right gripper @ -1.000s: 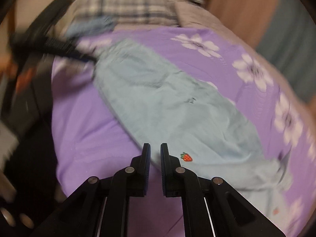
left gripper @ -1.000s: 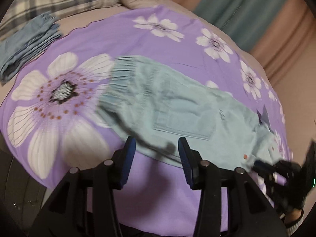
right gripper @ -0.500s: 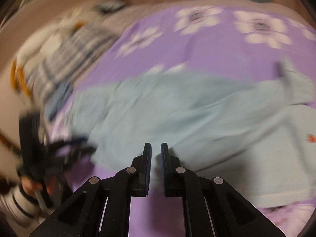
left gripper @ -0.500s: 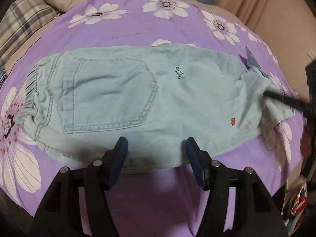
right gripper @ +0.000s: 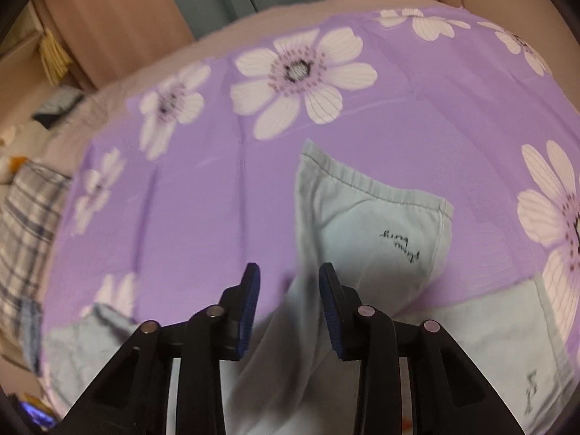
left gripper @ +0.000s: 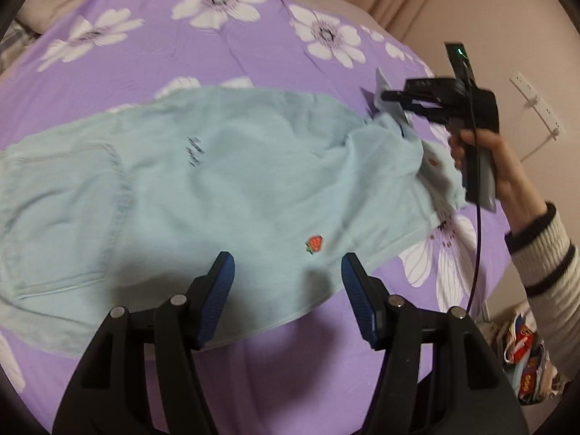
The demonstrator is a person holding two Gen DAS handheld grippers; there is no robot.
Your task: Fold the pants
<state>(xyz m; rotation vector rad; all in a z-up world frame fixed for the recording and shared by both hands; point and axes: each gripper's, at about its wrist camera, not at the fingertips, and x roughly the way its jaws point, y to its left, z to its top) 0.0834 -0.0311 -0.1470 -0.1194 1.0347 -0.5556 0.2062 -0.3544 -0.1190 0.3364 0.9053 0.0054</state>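
Pants pale blue, lying across purple flowered sheet on bed, strawberry patch near front edge. Left gripper fingers wide apart above near hem, gripping nothing. Right gripper fingers parted, leg cloth bunched between; contact unclear. Plaid pillow at left. Sheet bare beyond pants. Waistband cut off at frame edge, blurred.

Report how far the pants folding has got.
Done: the light blue pants lie spread on the purple floral sheet. In hand: the right gripper, fingers open, straddles the leg cuff end; the left gripper is open above the near edge. Left: every fold.
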